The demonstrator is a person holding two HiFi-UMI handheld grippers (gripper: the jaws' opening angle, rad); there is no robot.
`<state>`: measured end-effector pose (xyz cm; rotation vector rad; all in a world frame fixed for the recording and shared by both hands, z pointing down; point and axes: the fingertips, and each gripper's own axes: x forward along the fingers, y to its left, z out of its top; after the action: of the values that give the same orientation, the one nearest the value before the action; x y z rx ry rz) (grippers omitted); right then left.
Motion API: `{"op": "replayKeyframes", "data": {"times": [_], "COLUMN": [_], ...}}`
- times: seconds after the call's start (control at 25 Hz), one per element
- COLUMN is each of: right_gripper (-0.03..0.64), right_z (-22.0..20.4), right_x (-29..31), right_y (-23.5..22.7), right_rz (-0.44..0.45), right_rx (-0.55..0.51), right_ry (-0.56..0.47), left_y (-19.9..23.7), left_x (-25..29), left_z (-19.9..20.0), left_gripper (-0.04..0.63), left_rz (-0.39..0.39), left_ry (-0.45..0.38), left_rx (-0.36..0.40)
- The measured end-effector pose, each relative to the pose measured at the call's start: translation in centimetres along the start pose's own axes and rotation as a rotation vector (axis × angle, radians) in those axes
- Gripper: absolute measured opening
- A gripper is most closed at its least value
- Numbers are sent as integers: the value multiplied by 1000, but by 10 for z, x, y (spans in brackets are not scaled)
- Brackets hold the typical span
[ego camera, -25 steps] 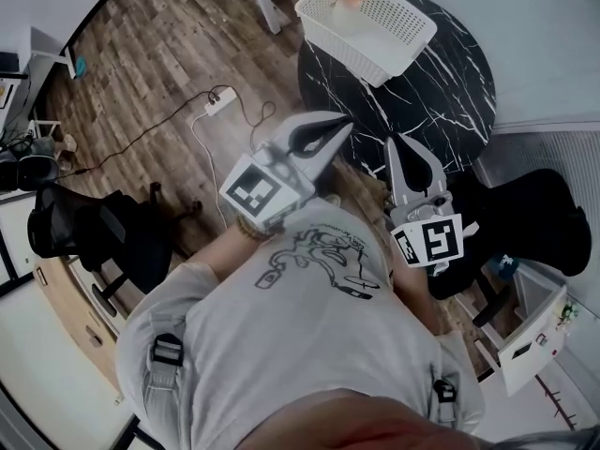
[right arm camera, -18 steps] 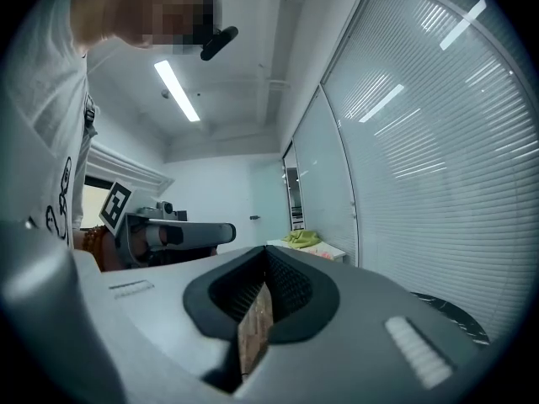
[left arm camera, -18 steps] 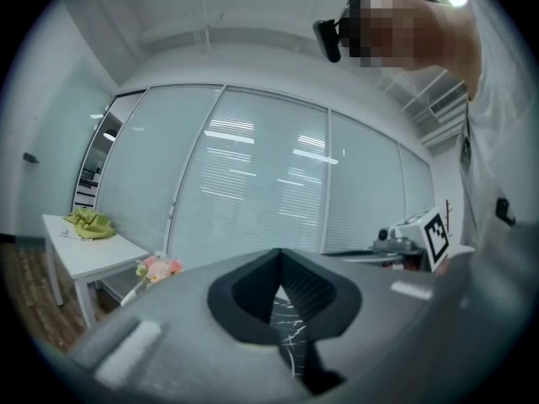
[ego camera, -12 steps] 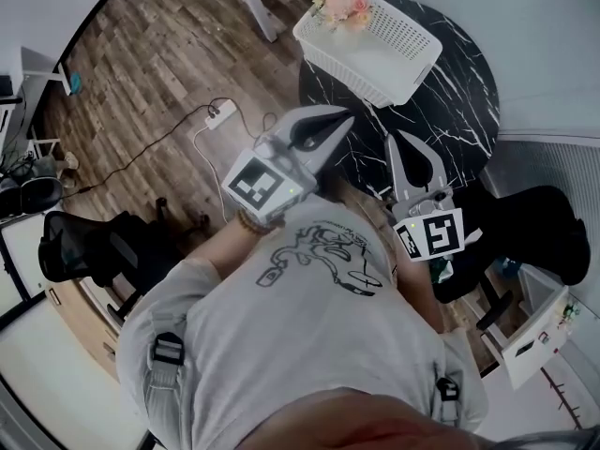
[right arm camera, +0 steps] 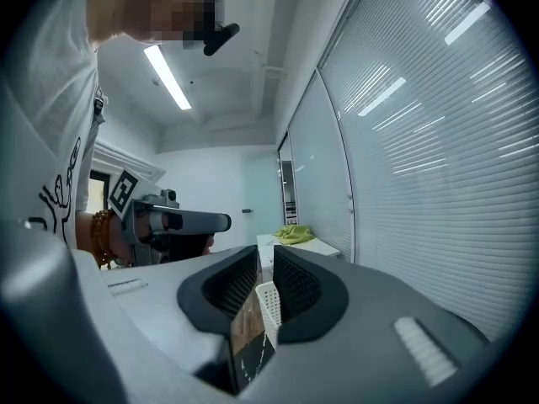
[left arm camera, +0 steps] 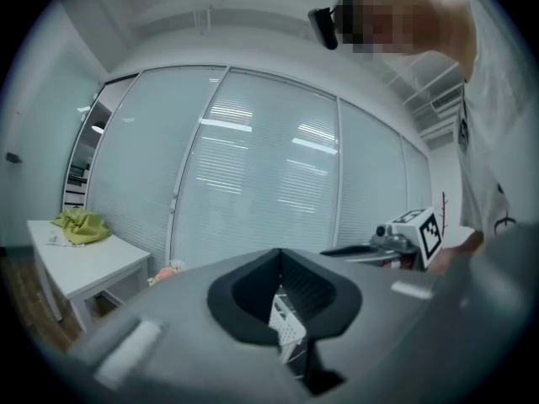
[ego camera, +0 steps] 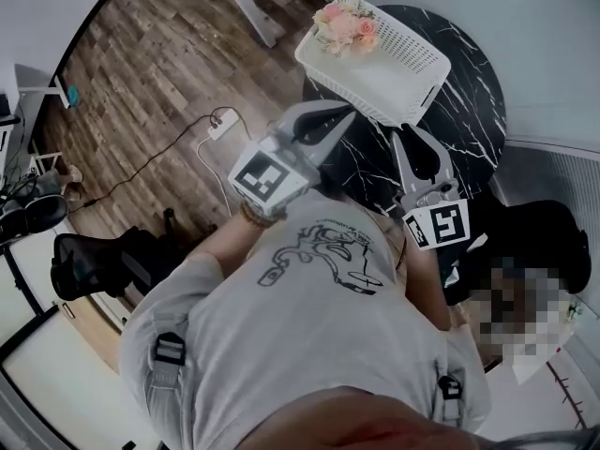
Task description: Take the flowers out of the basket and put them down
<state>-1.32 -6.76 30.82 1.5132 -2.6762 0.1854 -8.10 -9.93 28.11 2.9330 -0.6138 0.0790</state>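
A white slatted basket [ego camera: 389, 59] stands on the round black marble table [ego camera: 459, 129], with pink flowers [ego camera: 344, 24] at its far left end. My left gripper [ego camera: 341, 117] is held in the air short of the basket's near side, shut and empty. My right gripper [ego camera: 413, 137] hovers over the table's near part; its jaws are opening by a narrow gap with nothing between them. The left gripper view shows the basket's corner [left arm camera: 285, 325] past the jaws and the flowers [left arm camera: 168, 269] low at left. The right gripper view shows the basket [right arm camera: 268, 303] through the gap.
Wooden floor lies left of the table, with a power strip and cable [ego camera: 219, 120] on it. A black office chair [ego camera: 98, 261] stands at left and another [ego camera: 553, 237] at right. A white side table [left arm camera: 80, 263] with a green cloth [left arm camera: 82, 225] stands beyond the basket.
The person has moved closer to the table; the basket and flowers sit lower in the head view. Both grippers have come forward toward the basket.
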Motion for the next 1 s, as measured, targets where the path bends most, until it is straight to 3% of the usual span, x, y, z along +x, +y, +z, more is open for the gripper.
{"op": "replayKeyframes", "data": {"times": [0.32,0.6,1.0], "right_gripper": [127,278,414], "right_z": [-18,-44,-96], "right_x": [53,103,160], "right_y": [-42,-75,-114], "right_rz": [23,67,112], "right_rx": [-55,-105,-107], "right_ry": [13,20,68], "left_y": [62,107,154], "left_x": [32,54,65], "left_z": [-13,-32,-61], "left_gripper": [3,3,3], "left_rz": [3,6,29], "left_ry": [34,50,80], "left_rx": [7,24,0]}}
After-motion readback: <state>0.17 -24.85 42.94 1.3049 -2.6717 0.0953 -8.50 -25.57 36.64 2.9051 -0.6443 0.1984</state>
